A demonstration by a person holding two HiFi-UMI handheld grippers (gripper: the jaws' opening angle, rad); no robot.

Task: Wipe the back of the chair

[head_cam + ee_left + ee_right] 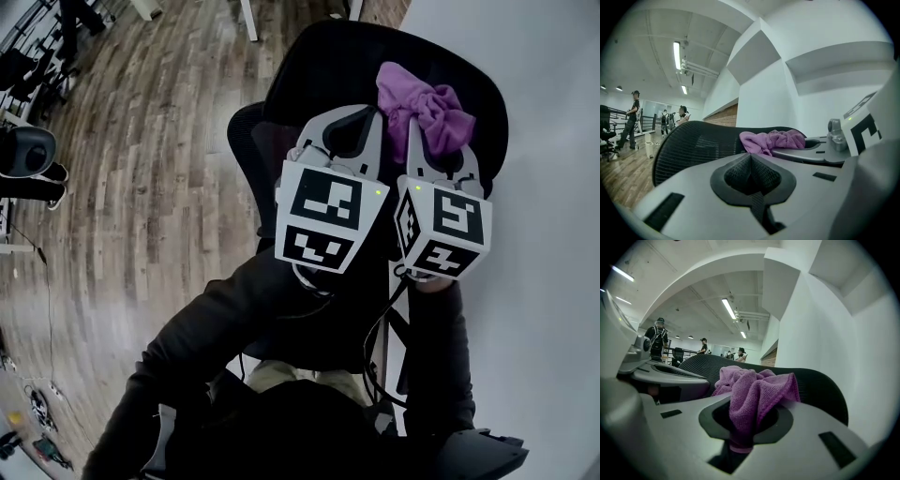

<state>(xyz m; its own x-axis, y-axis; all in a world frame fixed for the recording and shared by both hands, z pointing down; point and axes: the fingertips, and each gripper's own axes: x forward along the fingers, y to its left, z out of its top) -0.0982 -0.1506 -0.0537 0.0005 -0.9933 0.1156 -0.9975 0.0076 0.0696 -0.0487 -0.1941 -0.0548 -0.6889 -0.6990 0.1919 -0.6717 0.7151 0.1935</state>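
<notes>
Wood-plank floor (141, 169): lies open to the left of the chair, so that side gives the freest room to swing an arm.
White wall (534, 141): stands just beside the chair's right edge; strokes toward that side will likely run out of room first.
Black mesh chair back (319, 66): curved, with its rounded top rim farthest from the person. Both claws are held over its surface.
Left claw (350, 127): clenched on nothing, pads meeting. It sits just beside the right one over the mesh, probably idle or ready to steady the back.
Right claw (433, 141): grasping the cloth, pinched low so that a loose wad sticks out ahead to meet the mesh.
Purple microfibre cloth (427, 108): crumpled, against the upper right part of the chair back near the top rim. I cannot tell whether it presses firmly.
</notes>
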